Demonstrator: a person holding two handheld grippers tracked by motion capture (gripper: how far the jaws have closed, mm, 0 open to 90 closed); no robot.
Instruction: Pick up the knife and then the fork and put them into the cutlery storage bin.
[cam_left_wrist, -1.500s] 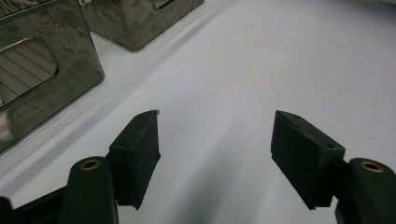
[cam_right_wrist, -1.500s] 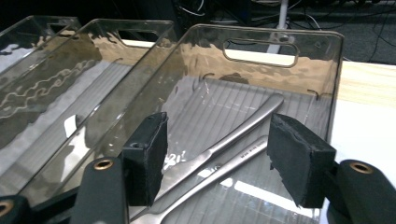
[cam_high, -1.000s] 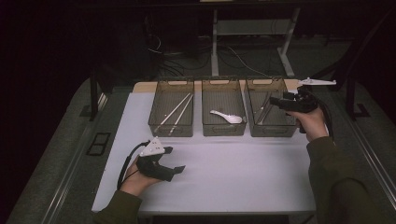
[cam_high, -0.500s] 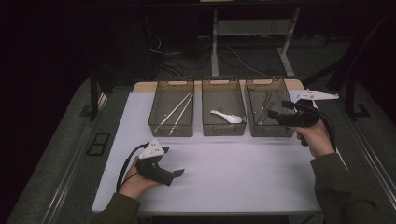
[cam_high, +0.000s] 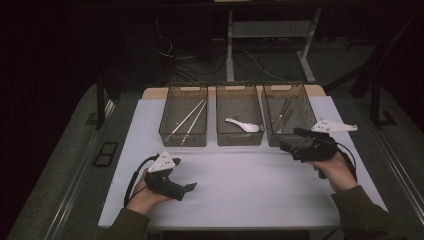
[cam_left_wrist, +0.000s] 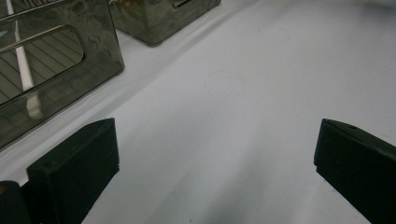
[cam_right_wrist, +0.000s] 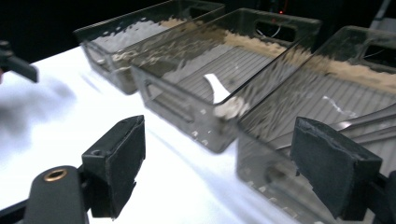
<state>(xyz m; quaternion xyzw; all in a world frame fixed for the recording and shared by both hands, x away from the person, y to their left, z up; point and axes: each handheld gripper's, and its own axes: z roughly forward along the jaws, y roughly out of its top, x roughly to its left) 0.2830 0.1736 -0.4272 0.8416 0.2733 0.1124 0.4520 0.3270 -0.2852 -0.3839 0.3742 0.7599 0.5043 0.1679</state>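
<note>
Smoky plastic bins stand at the far side of the white tabletop (cam_high: 240, 185). Right tool (cam_high: 289, 140) hovers released and empty just before the right bin (cam_high: 289, 113) with metal cutlery (cam_high: 284, 116). Left tool (cam_high: 190, 189) rests released, near left.

You face a white table top (cam_high: 250, 185) lit from above, grey carpeted floor (cam_high: 60, 185) on both sides, a pale metal desk frame (cam_high: 231, 45) behind it, tangled dark cables (cam_high: 200, 62) on the floor, the room beyond falling into near darkness.
</note>
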